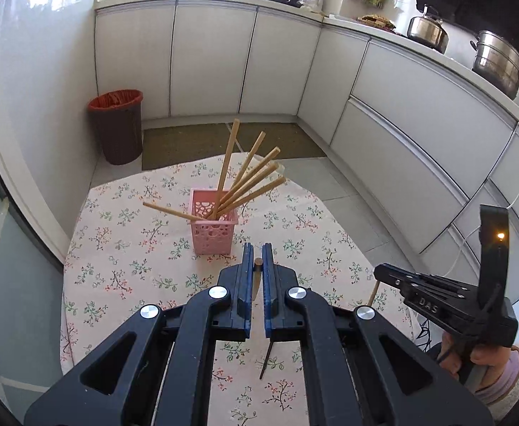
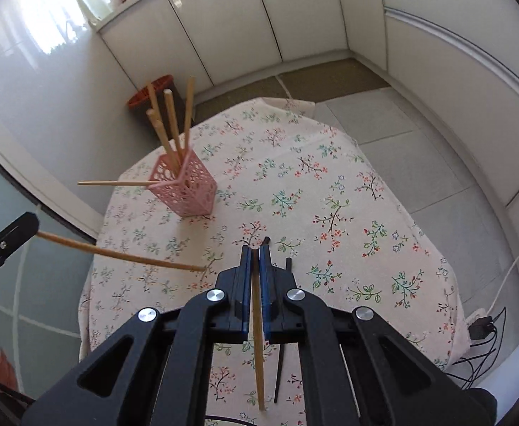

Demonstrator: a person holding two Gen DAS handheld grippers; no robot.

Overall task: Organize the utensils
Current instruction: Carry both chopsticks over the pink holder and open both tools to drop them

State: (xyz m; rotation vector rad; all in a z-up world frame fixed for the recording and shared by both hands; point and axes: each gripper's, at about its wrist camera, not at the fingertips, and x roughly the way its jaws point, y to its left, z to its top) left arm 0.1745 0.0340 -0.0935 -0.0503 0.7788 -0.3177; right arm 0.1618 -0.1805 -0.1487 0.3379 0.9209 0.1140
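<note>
A pink perforated holder [image 1: 211,225] stands on the floral tablecloth [image 1: 124,248] with several wooden chopsticks [image 1: 250,186] leaning in it; it also shows in the right wrist view [image 2: 184,188]. My left gripper [image 1: 257,254] is shut on a wooden chopstick [image 1: 257,280], above the table just short of the holder. My right gripper [image 2: 255,252] is shut on another wooden chopstick [image 2: 257,337] that points down at the cloth. The chopstick in my left gripper shows in the right wrist view [image 2: 117,252]. A black chopstick [image 2: 282,326] lies on the cloth under my right gripper.
A brown bin with a red liner [image 1: 117,124] stands on the floor beyond the table. White cabinets [image 1: 209,60] run along the back and right. Steel pots [image 1: 497,62] sit on the counter. Cables [image 2: 486,333] lie on the floor at right.
</note>
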